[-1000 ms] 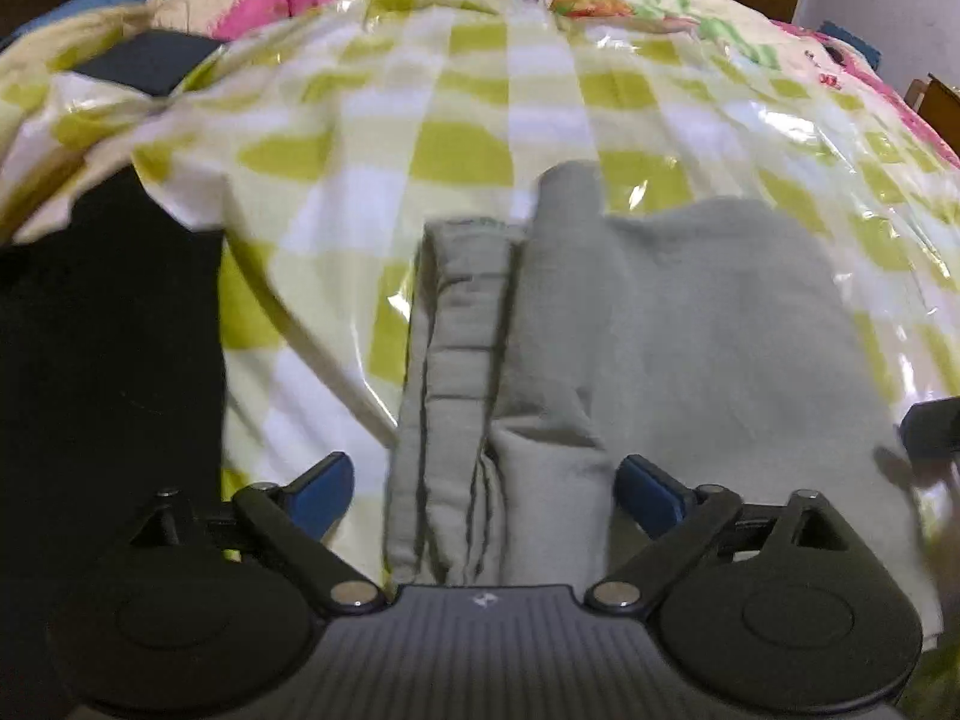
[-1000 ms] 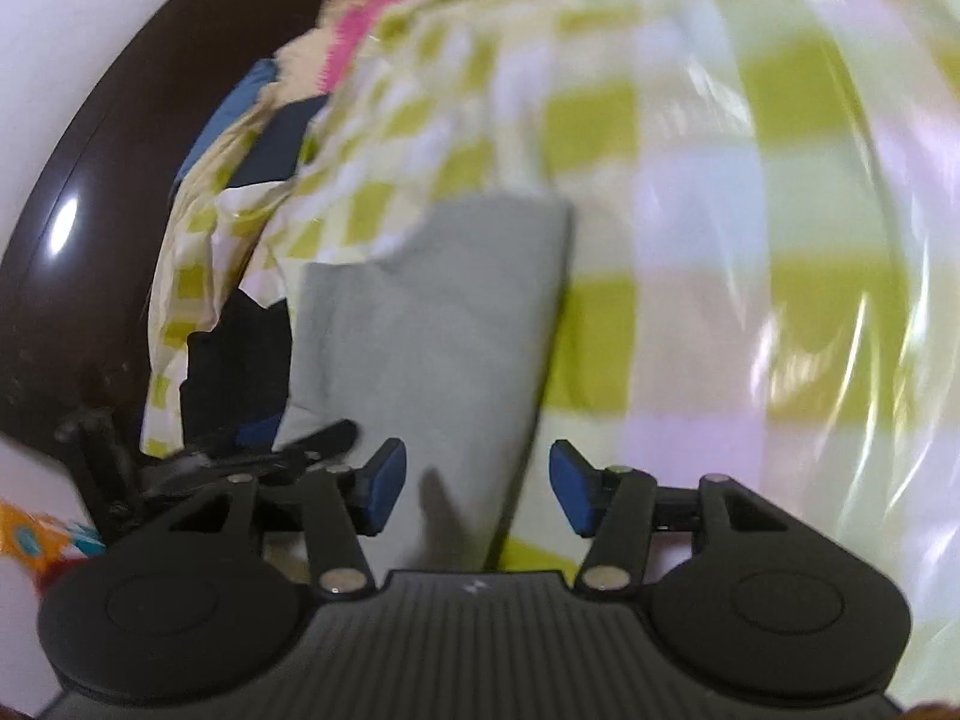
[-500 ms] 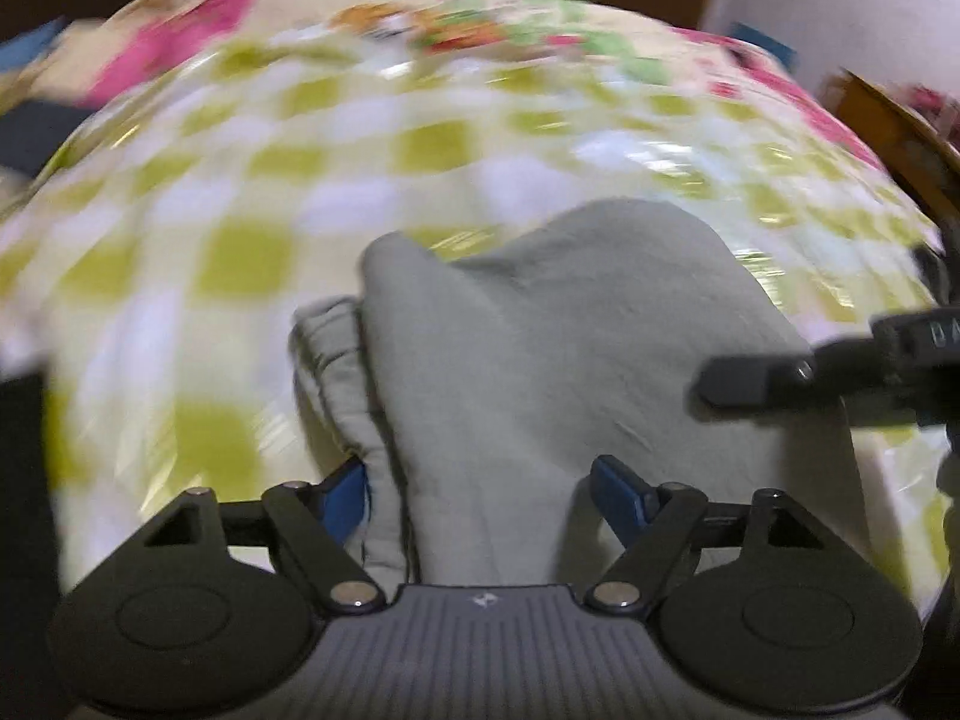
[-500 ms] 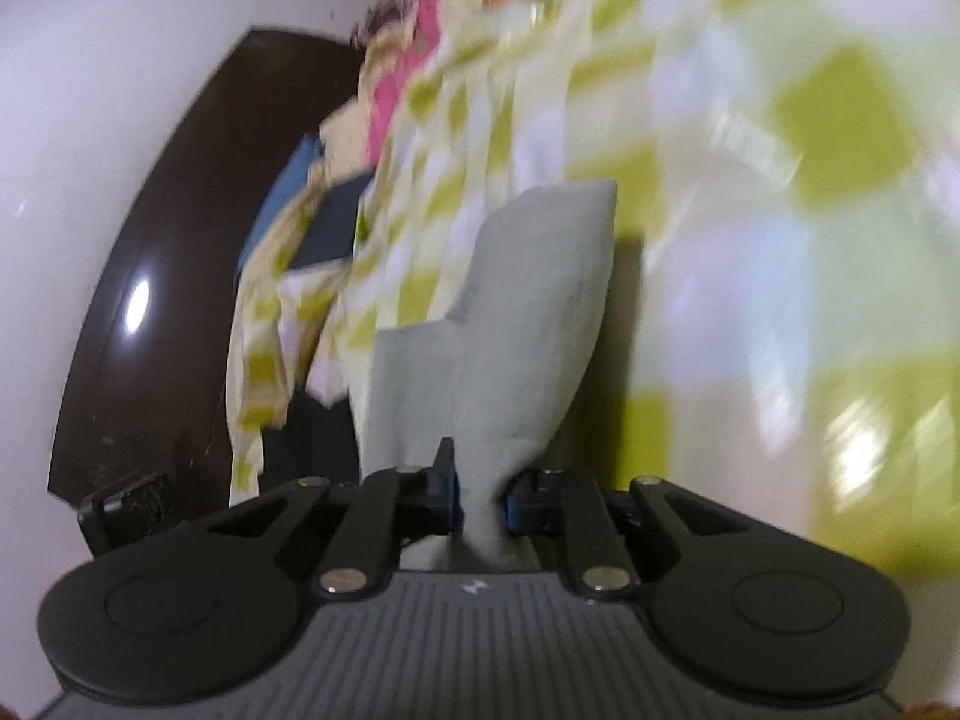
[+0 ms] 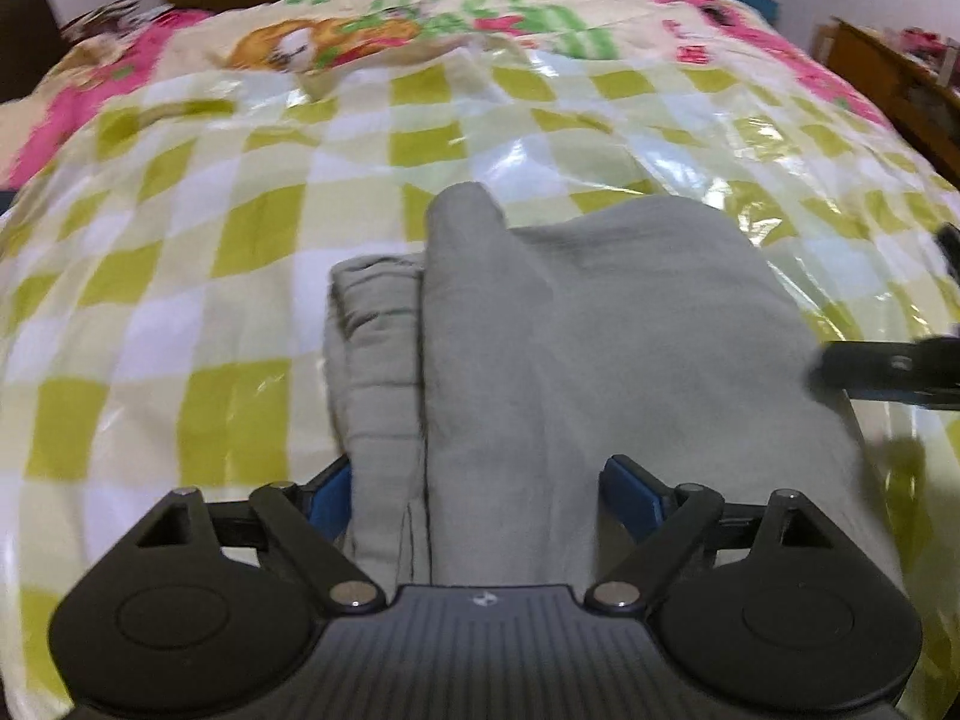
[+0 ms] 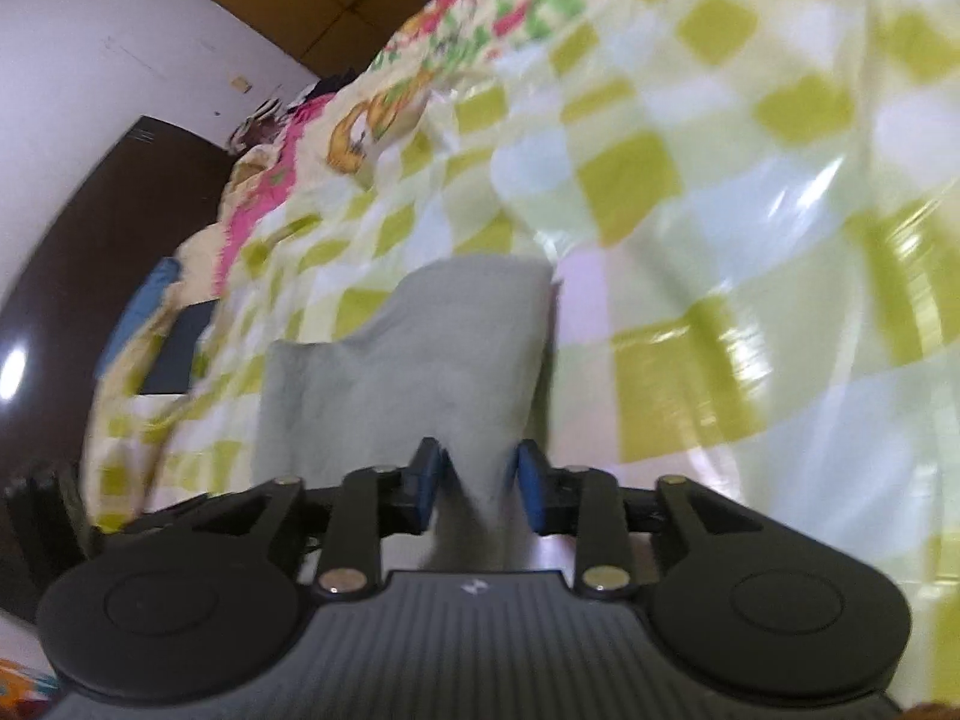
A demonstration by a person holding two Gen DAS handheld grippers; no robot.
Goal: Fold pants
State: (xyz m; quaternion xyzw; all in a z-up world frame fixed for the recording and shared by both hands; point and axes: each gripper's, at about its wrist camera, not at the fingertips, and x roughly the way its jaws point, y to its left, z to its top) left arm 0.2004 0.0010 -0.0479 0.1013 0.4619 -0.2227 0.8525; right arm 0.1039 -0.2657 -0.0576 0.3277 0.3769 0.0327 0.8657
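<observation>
Two hand-held grippers are at the pants [image 5: 600,324], and both have changed within the last second. Nearest in the right wrist view, the right hand-held gripper [image 6: 477,483] was wide apart a second ago, pinched a ridge of grey cloth half a second ago, and now its jaws are opening again: the blue pads stand a little off the ridge, which rises between them without being pressed. To my eye that means the right edge has been let go after a tug or a placing move, so this fold looks set down rather than carried.

From the left wrist, the left hand-held gripper [image 5: 474,498] is spread wide and its jaws are opening slightly; it straddles the near end of the pants with nothing clamped. It has slid sideways along the garment, since the dark cloth seen at its left a second ago is gone from view.

Beyond the left pads the pants lie already folded into a thick grey stack, with a narrower layered strip along the left side and a rounded corner poking up at the far end. They rest on the bed [image 5: 240,276], on a glossy green-checked cover, with a flowered quilt [image 5: 336,42] farther back.
</observation>
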